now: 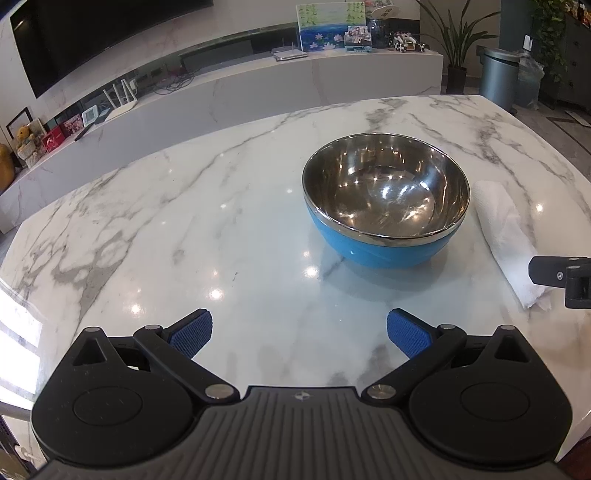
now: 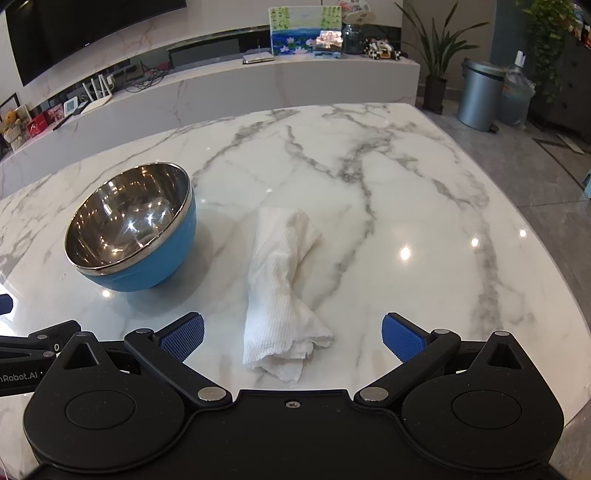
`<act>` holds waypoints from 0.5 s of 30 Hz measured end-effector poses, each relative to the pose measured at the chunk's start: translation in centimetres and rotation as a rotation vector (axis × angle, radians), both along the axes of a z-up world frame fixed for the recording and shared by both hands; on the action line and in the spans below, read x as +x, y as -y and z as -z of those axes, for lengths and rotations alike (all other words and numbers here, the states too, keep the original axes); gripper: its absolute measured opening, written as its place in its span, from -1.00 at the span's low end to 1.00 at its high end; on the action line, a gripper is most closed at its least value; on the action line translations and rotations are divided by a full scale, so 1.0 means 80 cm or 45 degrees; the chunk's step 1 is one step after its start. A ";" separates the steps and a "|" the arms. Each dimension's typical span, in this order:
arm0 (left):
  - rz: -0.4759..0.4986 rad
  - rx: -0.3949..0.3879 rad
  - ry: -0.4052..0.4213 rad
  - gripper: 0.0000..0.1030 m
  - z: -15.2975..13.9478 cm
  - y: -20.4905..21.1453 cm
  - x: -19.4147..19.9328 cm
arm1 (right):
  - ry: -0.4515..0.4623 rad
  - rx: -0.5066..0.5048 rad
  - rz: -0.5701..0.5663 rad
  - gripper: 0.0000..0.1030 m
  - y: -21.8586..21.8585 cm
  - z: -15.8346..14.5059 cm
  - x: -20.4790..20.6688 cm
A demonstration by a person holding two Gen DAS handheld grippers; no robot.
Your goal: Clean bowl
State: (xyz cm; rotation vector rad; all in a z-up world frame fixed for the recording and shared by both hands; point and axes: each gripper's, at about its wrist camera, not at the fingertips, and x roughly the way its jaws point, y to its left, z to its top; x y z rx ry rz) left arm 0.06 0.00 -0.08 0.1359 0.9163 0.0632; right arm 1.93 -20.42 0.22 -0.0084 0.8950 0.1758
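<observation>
A blue bowl (image 1: pixel 386 205) with a shiny steel lining stands upright on the white marble worktop (image 1: pixel 184 221), its inside bare apart from reflections. Just beside it, on its right as the person faces it, lies a crumpled white paper towel (image 2: pixel 282 291), rolled loosely into a long wad, close to the bowl but not touching it.

The left hand-held gripper (image 1: pixel 299 330) hovers over the near part of the worktop with its 2 blue-padded fingers (image 1: pixel 192 332) spread wide and nothing between them; the bowl sits ahead of it and a little to the right. The right hand-held gripper (image 2: pixel 291 334) is likewise wide open and grasps nothing. The near end of the paper towel lies in the gap between its 2 fingers (image 2: pixel 183 338), without touching either pad as far as the right wrist view shows. Part of the right hand-held gripper shows at the right edge of the left wrist view, next to the towel's near end.

Beyond the worktop runs a long marble ledge (image 2: pixel 258 79) carrying a painting of water lilies (image 2: pixel 295 31), a router and small ornaments. A dark television (image 1: pixel 92 37) hangs on the wall above it, and a grey pedal bin (image 2: pixel 480 94) stands on the floor to the right near a potted plant (image 2: pixel 436 55).
</observation>
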 end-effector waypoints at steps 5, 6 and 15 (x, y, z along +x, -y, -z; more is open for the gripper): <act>0.004 -0.013 -0.025 0.91 0.004 0.000 0.003 | 0.003 0.014 -0.003 0.99 0.004 0.001 0.000; 0.005 -0.016 -0.030 0.90 0.004 0.000 0.003 | 0.004 0.007 -0.005 0.99 0.003 0.000 0.000; 0.001 -0.042 -0.066 0.90 0.010 -0.002 0.007 | -0.015 -0.025 -0.027 0.99 -0.006 0.003 0.002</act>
